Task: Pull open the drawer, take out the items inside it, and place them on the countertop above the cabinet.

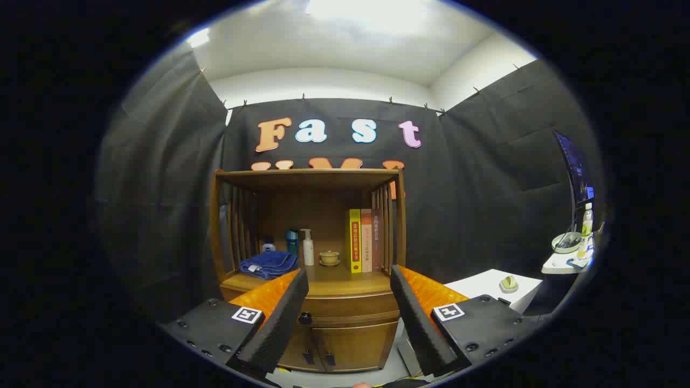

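Tool [347, 302] spread wide, gripping nothing; the closed drawer [345, 310] sits at 12 o'clock, between its fingers.

You are in a recording booth dressed as a home corner: black cloth walls [474, 178] pinned up under a white ceiling, a wooden shelf cabinet [310, 237] at the far wall holding upright books [362, 240], a folded blue towel [268, 264] and a white pump bottle [308, 248], with a computer monitor [575, 167] at the right.

The gripper [345, 312] has its fingers spread apart, holding nothing.
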Demonstrator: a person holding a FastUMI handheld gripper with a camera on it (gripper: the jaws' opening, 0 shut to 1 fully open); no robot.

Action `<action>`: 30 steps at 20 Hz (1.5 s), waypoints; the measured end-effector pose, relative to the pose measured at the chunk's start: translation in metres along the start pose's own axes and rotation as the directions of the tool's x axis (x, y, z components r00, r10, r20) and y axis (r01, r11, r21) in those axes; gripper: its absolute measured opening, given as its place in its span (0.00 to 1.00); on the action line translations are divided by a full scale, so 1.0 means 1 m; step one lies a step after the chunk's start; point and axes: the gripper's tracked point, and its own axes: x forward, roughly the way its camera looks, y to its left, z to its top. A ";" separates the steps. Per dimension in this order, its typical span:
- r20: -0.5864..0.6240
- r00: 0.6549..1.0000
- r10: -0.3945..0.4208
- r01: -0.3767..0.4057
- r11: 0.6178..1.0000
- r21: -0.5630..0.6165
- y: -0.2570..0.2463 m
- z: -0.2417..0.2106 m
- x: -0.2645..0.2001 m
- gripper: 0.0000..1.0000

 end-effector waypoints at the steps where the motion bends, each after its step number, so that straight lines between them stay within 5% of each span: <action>1: -0.004 1.000 -0.004 0.004 1.000 -0.002 -0.001 -0.001 0.001 1.00; 30: -0.034 0.998 0.046 -0.046 0.999 0.019 0.031 -0.011 0.007 1.00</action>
